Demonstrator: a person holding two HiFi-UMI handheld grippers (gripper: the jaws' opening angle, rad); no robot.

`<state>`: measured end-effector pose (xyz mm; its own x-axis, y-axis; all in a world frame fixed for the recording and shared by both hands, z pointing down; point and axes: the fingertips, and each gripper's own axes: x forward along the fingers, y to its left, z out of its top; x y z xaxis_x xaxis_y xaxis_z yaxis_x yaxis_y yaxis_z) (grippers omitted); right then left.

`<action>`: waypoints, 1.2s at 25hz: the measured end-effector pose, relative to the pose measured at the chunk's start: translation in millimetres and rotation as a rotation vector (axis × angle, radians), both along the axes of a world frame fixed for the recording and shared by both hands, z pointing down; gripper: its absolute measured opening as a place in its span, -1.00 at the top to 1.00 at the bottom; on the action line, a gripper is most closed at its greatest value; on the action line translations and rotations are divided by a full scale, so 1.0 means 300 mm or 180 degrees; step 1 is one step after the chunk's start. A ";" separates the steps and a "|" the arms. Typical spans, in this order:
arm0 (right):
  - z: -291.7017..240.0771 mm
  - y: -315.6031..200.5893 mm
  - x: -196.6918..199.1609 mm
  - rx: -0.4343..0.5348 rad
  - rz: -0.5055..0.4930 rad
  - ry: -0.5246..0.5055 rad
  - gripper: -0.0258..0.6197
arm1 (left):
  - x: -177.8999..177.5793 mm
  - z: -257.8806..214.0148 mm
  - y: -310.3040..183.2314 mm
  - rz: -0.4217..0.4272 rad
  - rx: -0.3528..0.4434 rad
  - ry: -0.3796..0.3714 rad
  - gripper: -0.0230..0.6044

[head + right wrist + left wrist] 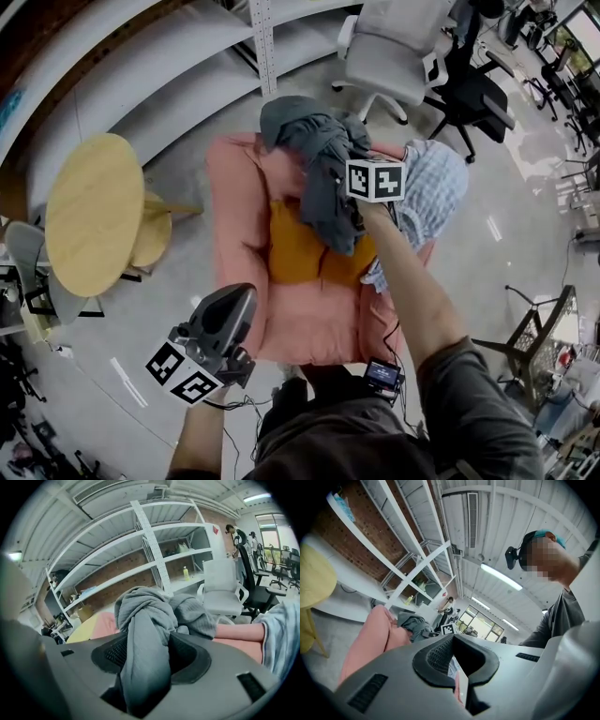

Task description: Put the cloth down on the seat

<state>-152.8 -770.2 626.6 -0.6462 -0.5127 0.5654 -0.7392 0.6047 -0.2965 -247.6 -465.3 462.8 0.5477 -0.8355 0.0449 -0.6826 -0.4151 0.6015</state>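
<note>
The grey cloth [314,169] is bunched over the top of the back of the pink armchair [309,328], with a long fold trailing down toward the seat, where an orange cushion [295,248] lies. It looks soft, limp and light, probably a knit that sags and drapes and will not hold any shape. It should not slip, but loose ends may snag on the armchair's back. A thick gathered fold is the best place to hold it, and the right tongs [145,653] have one: they pinch a fat bunch that fills the gap between their pads. The left tongs [457,660] hang low by the front left corner of the armchair, pressed nearly together with nothing between them. A pale checked garment [431,183] lies over the armchair's right arm. From the head view the cloth covers the tips of the right tongs. I cannot tell how much of the cloth rests on the back and how much hangs free, or whether the darker and lighter folds are one piece. The person's own arm and body cut off the front edge of the seat.
</note>
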 end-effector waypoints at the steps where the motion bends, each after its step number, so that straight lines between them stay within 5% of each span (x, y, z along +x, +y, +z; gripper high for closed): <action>1: -0.002 -0.003 -0.004 0.0035 -0.0010 -0.0006 0.24 | 0.006 0.006 -0.010 0.0016 -0.0004 -0.0003 0.90; 14: -0.235 0.156 0.089 0.0633 -0.0083 -0.0288 0.18 | 0.097 -0.035 -0.025 0.0225 0.0102 -0.0030 0.90; 30: -0.745 0.712 0.284 0.1076 -0.0274 -0.1030 0.18 | 0.207 -0.301 0.118 0.0483 0.0466 -0.0208 0.90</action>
<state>-67.5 -556.7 403.2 -0.8098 -0.5700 0.1387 -0.5842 0.7620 -0.2793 -185.4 -430.0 372.5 0.6676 -0.7438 -0.0314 -0.6412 -0.5959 0.4836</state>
